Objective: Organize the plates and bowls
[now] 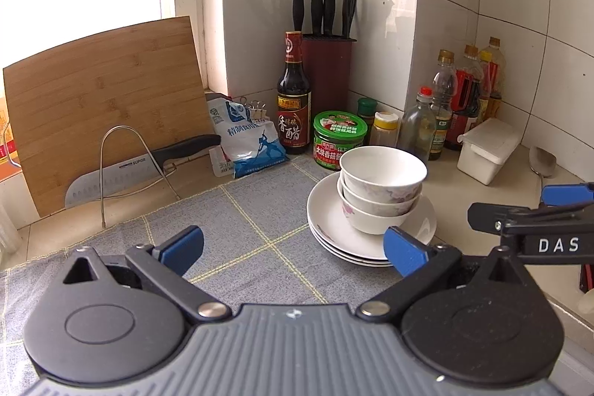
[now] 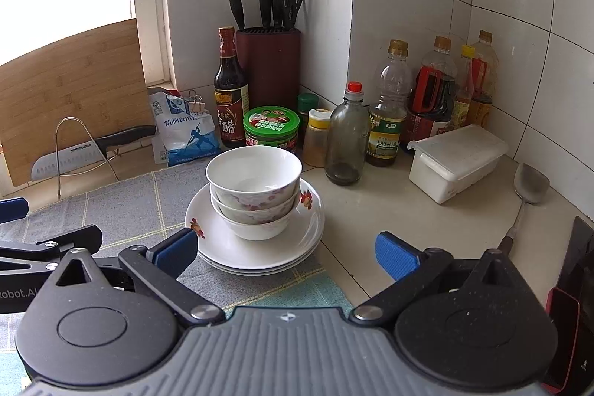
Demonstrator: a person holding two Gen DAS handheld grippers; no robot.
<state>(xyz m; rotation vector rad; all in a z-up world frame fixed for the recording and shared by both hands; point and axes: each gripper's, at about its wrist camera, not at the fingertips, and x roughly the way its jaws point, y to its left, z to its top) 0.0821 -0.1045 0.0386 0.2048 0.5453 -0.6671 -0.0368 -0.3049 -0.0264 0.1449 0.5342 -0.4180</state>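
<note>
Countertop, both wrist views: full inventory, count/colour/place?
bowls: 3, white floral, nested on the plates
plates: 3, white, stacked at mat's right edge
mat: 1, grey checked, on the counter
cutting board: 1, bamboo, leaning left
cleaver: 1, steel, in wire rack
salt bag: 1, blue-white, behind mat
vinegar bottle: 1, dark
knife block: 1, maroon, corner
green-lid jar: 1
white box: 1, right
spatula: 1, steel, far right
left gripper: jaws open, empty
right gripper: jaws open, empty

I see a pale countertop, grey checked cloth over its left part, stacked plates at the cloth's edge, white lidded box, metal spatula, bottles and jars along the wall, salt bag.
</note>
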